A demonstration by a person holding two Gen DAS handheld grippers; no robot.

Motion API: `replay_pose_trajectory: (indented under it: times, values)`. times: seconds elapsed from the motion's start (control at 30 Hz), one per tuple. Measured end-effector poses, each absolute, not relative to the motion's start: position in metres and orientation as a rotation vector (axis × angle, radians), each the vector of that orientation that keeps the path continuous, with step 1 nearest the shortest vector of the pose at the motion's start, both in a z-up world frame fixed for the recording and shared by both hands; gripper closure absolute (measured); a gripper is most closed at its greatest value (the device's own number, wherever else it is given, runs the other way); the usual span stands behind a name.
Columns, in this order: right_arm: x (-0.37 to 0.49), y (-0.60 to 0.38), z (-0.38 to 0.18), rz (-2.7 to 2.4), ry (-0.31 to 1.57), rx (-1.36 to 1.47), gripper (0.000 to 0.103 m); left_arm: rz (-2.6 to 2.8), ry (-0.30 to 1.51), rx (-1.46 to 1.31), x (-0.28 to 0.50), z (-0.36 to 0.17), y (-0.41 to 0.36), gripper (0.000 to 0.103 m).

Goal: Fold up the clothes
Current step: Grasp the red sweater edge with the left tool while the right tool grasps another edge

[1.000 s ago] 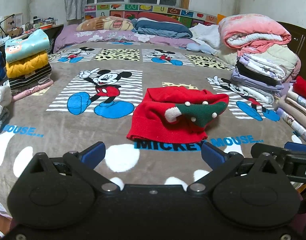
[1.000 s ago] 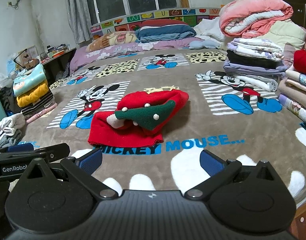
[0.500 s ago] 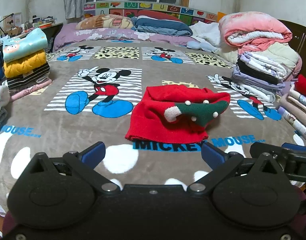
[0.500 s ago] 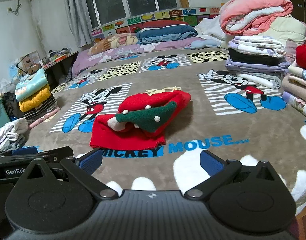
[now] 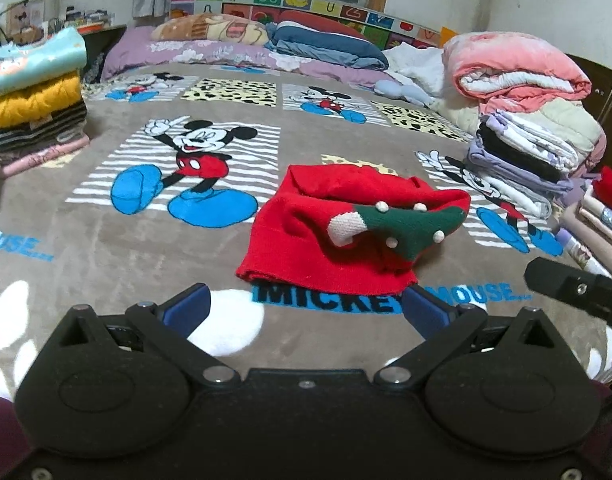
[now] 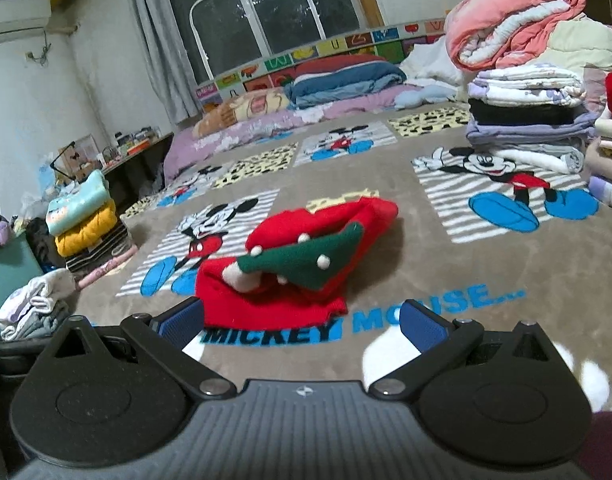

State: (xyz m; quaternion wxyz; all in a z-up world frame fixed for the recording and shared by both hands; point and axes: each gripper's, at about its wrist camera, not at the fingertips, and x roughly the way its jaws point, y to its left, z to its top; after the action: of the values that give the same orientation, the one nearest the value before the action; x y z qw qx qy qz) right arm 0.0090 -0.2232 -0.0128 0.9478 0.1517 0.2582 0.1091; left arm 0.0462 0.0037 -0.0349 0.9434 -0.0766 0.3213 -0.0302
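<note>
Blue-padded fingers of the left gripper are spreading wide, gripping nothing. Right gripper is likewise gaping empty. Folded red knit sweater with green pom-pom tree is lying just ahead on the brown Mickey Mouse blanket.

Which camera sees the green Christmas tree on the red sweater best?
The right wrist view. There the green tree faces the camera as a big triangle with white bobbles on the red sweater. The left wrist view shows the tree too, but flatter and more edge-on.
</note>
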Motion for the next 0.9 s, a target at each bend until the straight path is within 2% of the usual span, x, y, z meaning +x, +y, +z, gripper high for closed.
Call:
replay_pose_trajectory:
  times: [0.2, 0.5, 0.83, 0.9]
  values:
    - [0.032, -0.240, -0.025, 0.233, 0.503, 0.328, 0.000, -0.096, 0.629, -0.130, 0.059, -0.046, 0.006, 0.000]
    - [0.086, -0.265, -0.041, 0.283, 0.492, 0.371, 0.000, -0.191, 0.734, -0.246, 0.097, -0.058, 0.027, 0.000]
    - [0.155, -0.296, -0.060, 0.338, 0.492, 0.456, 0.002, -0.319, 0.624, -0.203, 0.135, -0.033, 0.026, 0.002]
    - [0.167, -0.302, -0.065, 0.361, 0.492, 0.476, 0.004, -0.351, 0.615, -0.167, 0.146, -0.031, 0.020, 0.007]
